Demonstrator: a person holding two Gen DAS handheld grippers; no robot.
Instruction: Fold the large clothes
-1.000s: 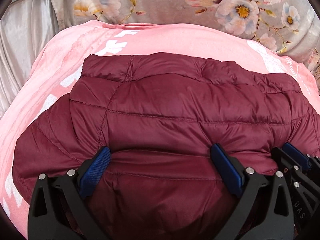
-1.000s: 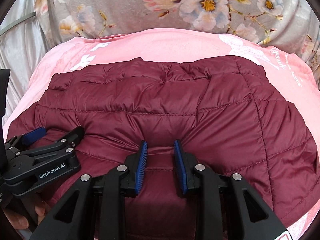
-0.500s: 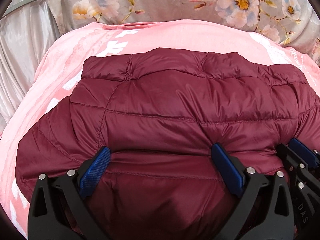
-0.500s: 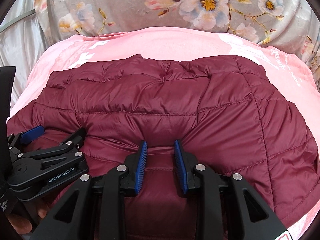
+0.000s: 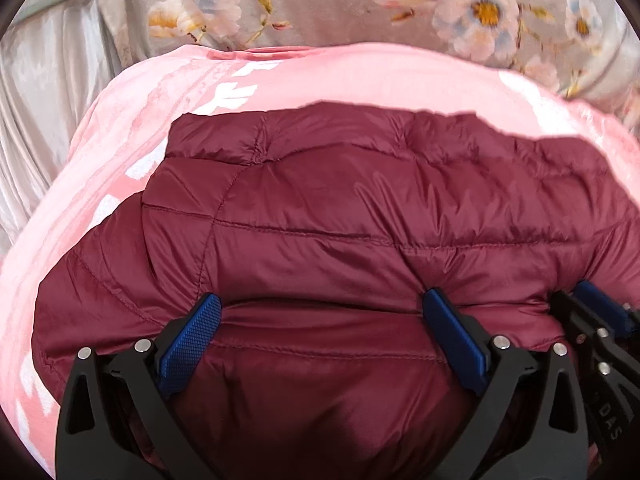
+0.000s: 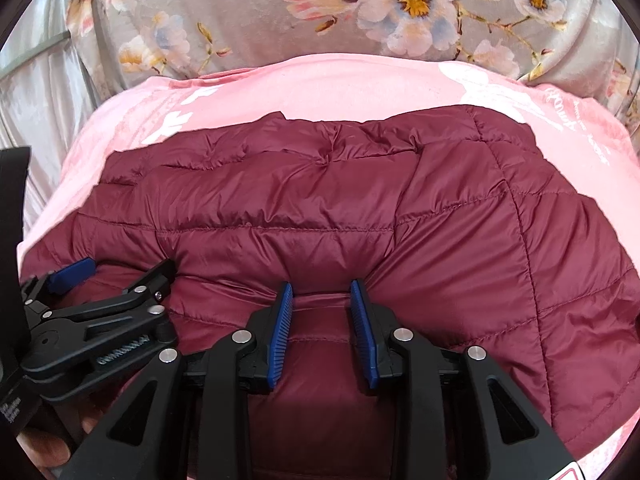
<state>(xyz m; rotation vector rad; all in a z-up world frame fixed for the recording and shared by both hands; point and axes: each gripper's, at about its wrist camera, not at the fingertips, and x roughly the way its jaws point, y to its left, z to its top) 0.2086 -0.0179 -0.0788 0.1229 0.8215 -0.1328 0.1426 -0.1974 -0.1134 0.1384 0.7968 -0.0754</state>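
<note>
A maroon quilted puffer jacket (image 5: 360,200) lies folded on a pink blanket (image 5: 360,76); it also shows in the right wrist view (image 6: 320,200). My left gripper (image 5: 320,316) has its jaws wide apart, with the jacket's near fold bulging between the blue pads (image 5: 188,340). My right gripper (image 6: 322,300) is closed narrowly on a pinch of the jacket's near edge. The left gripper shows at the left of the right wrist view (image 6: 112,280); the right gripper shows at the right edge of the left wrist view (image 5: 600,320).
The pink blanket (image 6: 360,88) with white print covers the surface under the jacket. A grey floral cloth (image 6: 360,8) lies beyond it. Pale silver fabric (image 5: 40,100) hangs at the left. A fingertip shows at the bottom left of the right wrist view (image 6: 44,448).
Both grippers have drawn the jacket's near fold slightly forward over the jacket, so the far edge sits lower in view. The jaws have not changed.
</note>
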